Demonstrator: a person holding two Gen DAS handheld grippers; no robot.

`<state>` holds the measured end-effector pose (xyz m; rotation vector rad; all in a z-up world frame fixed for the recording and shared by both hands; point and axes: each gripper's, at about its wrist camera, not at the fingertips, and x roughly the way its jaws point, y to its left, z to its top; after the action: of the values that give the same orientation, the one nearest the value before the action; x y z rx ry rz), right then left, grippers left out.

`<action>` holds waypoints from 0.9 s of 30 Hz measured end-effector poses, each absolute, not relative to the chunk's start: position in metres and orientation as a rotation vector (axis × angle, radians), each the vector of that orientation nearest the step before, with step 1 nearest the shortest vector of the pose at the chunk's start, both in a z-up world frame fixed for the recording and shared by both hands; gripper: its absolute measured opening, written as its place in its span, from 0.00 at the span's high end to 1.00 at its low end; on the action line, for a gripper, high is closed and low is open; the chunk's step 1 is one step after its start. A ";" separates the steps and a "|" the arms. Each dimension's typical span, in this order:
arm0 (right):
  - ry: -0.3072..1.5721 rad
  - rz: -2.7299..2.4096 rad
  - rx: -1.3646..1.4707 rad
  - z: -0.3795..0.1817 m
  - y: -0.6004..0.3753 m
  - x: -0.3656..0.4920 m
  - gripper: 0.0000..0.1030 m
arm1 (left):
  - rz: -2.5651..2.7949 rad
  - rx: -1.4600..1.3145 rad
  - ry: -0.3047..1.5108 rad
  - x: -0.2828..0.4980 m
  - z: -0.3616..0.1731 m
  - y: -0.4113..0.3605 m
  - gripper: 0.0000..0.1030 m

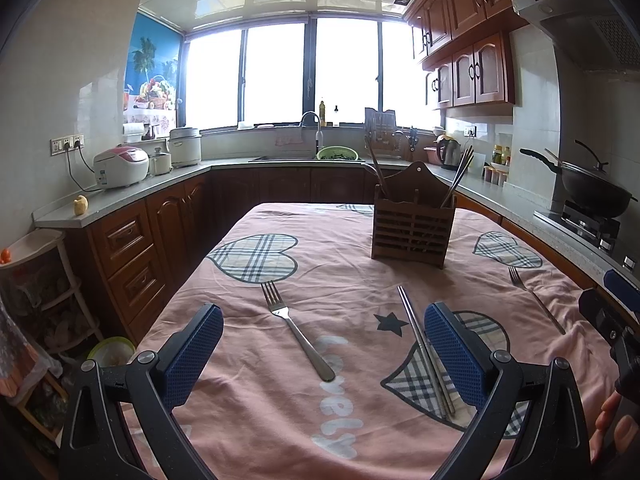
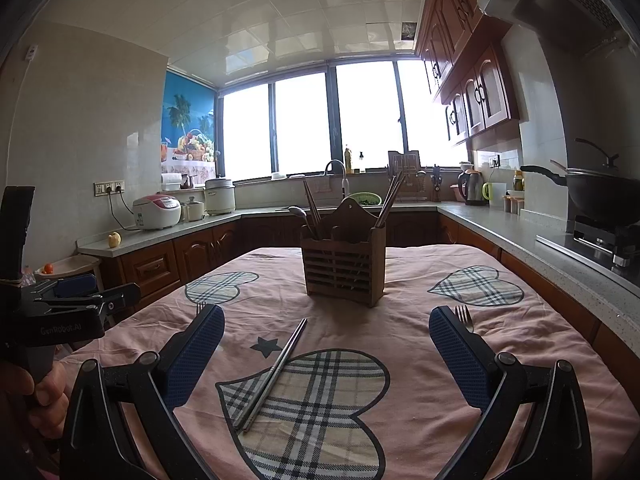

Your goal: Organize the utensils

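A wooden utensil holder [image 1: 412, 228] [image 2: 344, 268] stands mid-table with chopsticks and a spoon in it. One steel fork [image 1: 298, 336] lies on the pink heart-print tablecloth [image 1: 280, 420] between the fingers of my left gripper [image 1: 324, 312], which is open and empty. A pair of metal chopsticks [image 1: 424, 344] [image 2: 276, 372] lies between the fingers of my right gripper [image 2: 326, 314], also open and empty. A second fork [image 1: 534, 298] [image 2: 464, 317] lies to the right, partly hidden by the right finger. In the right wrist view only the tines of the first fork [image 2: 200, 307] show.
Kitchen counters surround the table: a rice cooker [image 1: 120, 166] on the left, a sink [image 1: 312, 156] at the back, a kettle [image 2: 472, 188] and a wok [image 2: 600, 192] on the stove at the right. A hand [image 2: 44, 392] holds the left gripper's handle.
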<state>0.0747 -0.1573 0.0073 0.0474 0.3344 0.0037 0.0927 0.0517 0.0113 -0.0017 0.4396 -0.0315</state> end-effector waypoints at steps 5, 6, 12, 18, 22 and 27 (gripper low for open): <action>0.335 0.004 0.048 0.007 -0.157 0.075 0.00 | -0.034 0.003 0.442 0.094 0.011 0.049 0.01; 0.335 0.004 0.048 0.007 -0.157 0.075 0.00 | -0.033 0.004 0.442 0.094 0.011 0.049 0.01; 0.336 0.006 0.051 0.007 -0.158 0.076 0.00 | -0.032 0.009 0.443 0.094 0.011 0.047 0.01; 0.338 0.006 0.056 0.007 -0.158 0.078 0.00 | -0.033 0.010 0.449 0.095 0.011 0.046 0.01; 0.339 0.005 0.059 0.008 -0.159 0.079 0.00 | -0.032 0.012 0.451 0.096 0.010 0.046 0.01; 0.339 0.009 0.063 0.008 -0.159 0.079 0.00 | -0.031 0.013 0.458 0.098 0.010 0.045 0.01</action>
<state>0.0788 -0.1586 0.0077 0.0631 0.3395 0.0088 0.0981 0.0449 0.0095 0.0126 0.4576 -0.0314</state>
